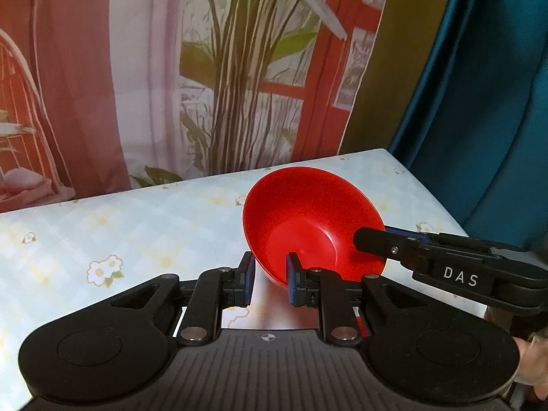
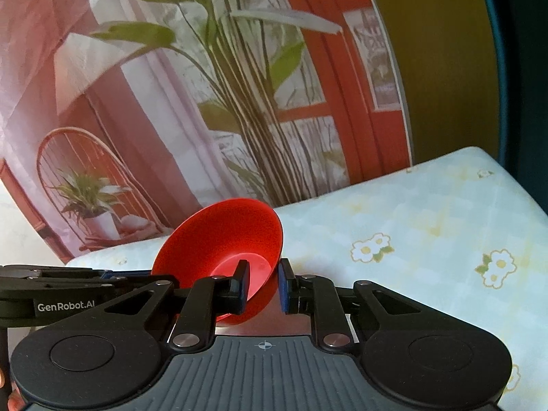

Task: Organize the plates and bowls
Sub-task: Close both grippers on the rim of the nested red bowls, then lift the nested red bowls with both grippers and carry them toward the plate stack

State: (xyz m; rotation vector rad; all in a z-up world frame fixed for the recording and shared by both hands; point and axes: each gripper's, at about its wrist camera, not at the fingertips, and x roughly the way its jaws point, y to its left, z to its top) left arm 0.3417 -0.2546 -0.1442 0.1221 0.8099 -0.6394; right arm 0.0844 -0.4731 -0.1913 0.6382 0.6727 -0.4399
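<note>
- The red bowl (image 1: 310,226) sits at centre frame in the left wrist view, tilted so its hollow faces the camera, and appears to hang clear of the floral tablecloth (image 1: 102,233), though its underside is hidden.
- The left gripper (image 1: 271,282), at lower centre, is narrowed onto the bowl's near rim: one blue pad (image 1: 291,284) lies inside the hollow, the other outside the wall.
- The right gripper (image 1: 376,239) reaches in from the right edge of that view and clamps the bowl's right rim, one finger inside, one behind.
- In the right wrist view the bowl (image 2: 222,239) stands left of centre, tipped toward the left, its flat bottom visible.
- There the right gripper (image 2: 262,286) pinches the rim at lower centre, the left finger inside the hollow and the right one against the outer wall.
- The left gripper's body enters at the lower left edge; its tips are hidden behind the bowl.
- A printed backdrop (image 2: 239,102) with plant stems fills the upper frame behind the table.
</note>
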